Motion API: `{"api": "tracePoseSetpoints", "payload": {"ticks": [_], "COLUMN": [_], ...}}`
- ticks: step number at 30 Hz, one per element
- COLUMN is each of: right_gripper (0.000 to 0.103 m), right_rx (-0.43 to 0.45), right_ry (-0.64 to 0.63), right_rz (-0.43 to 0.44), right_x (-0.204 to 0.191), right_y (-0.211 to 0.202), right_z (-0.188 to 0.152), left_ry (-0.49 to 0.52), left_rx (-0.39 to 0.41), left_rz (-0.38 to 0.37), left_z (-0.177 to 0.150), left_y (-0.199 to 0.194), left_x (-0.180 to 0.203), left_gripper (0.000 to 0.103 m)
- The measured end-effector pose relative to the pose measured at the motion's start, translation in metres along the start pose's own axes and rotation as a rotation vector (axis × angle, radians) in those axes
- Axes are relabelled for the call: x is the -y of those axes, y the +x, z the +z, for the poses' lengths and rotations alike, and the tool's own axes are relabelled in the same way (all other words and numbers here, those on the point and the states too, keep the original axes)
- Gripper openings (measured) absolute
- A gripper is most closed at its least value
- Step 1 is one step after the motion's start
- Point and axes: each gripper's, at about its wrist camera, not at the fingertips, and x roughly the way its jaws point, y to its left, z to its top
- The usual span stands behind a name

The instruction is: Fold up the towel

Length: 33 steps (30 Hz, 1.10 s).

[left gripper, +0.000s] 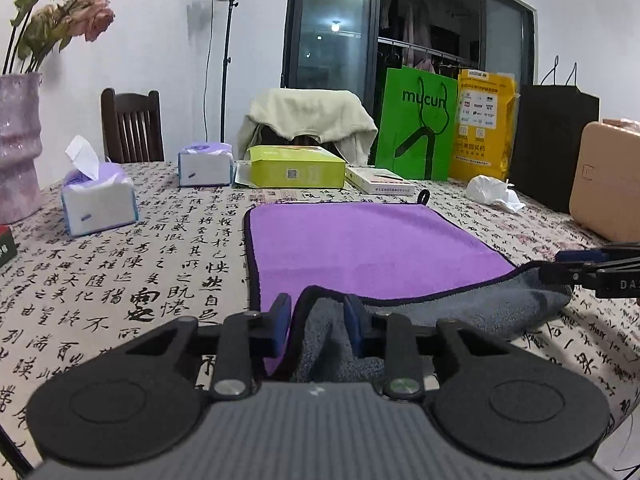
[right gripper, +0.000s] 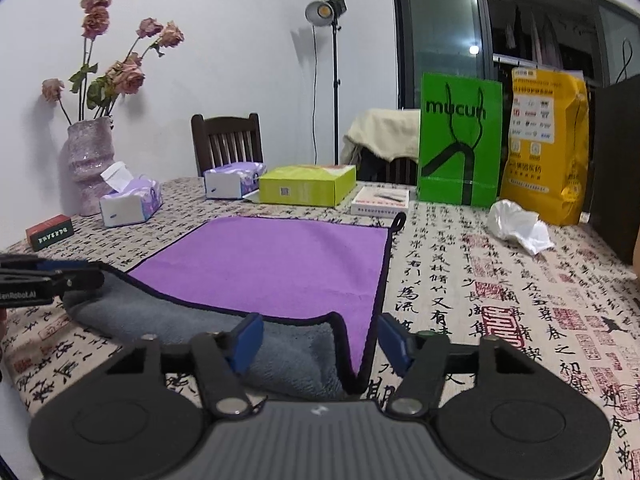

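A purple towel (left gripper: 368, 248) with a grey underside and dark binding lies on the patterned tablecloth; it also shows in the right wrist view (right gripper: 276, 264). Its near edge is lifted and turned over, showing grey. My left gripper (left gripper: 318, 322) has the near left corner between its blue pads, jaws a little apart around the cloth. My right gripper (right gripper: 320, 340) stands wider, with the near right corner hanging between its pads. Each gripper shows at the edge of the other view: the right one (left gripper: 576, 270) and the left one (right gripper: 60, 274).
Behind the towel stand two tissue packs (left gripper: 98, 204), a green box (left gripper: 296, 168), a white box (left gripper: 380, 180), a green bag (left gripper: 416, 124), a yellow bag (left gripper: 484, 128) and a black bag (left gripper: 554, 144). A crumpled white bag (left gripper: 494, 192), a tan case (left gripper: 608, 184) and a vase (left gripper: 18, 144) stand at the sides.
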Motion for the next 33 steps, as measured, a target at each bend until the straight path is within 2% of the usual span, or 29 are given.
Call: {"api": "tracePoseSetpoints", "payload": {"ticks": [2, 4, 5, 8, 15, 16, 17, 21, 33], "right_gripper": [0.04, 0.035, 0.029, 0.019, 0.019, 0.017, 0.011, 0.005, 0.004], "right_rx": [-0.022, -0.044, -0.051, -0.077, -0.132, -0.136, -0.138, -0.152, -0.149], "right_ry": [0.021, 0.034, 0.033, 0.036, 0.066, 0.065, 0.066, 0.075, 0.036], "right_rz": [0.026, 0.044, 0.047, 0.053, 0.084, 0.086, 0.087, 0.098, 0.11], "right_x": [0.005, 0.009, 0.009, 0.013, 0.021, 0.021, 0.022, 0.023, 0.022], "right_y": [0.005, 0.01, 0.012, 0.019, 0.031, 0.031, 0.032, 0.034, 0.034], "right_z": [0.004, 0.007, 0.008, 0.011, 0.011, 0.011, 0.012, 0.013, 0.026], "left_ry": [0.006, 0.005, 0.003, 0.011, 0.021, 0.025, 0.028, 0.032, -0.005], "left_rx": [-0.006, -0.021, -0.03, -0.044, -0.097, -0.095, -0.097, -0.094, -0.108], "left_rz": [-0.003, -0.01, -0.016, -0.015, -0.024, -0.023, -0.028, -0.051, -0.067], "left_z": [0.001, 0.002, 0.003, 0.003, 0.001, 0.001, 0.002, 0.005, 0.024], "left_y": [0.002, 0.005, 0.006, 0.01, 0.016, 0.016, 0.016, 0.015, 0.014], "left_x": [-0.001, -0.002, -0.002, -0.001, -0.003, -0.003, -0.004, -0.004, -0.011], "left_gripper": [0.021, 0.016, 0.013, 0.013, 0.012, 0.01, 0.006, 0.005, 0.005]}}
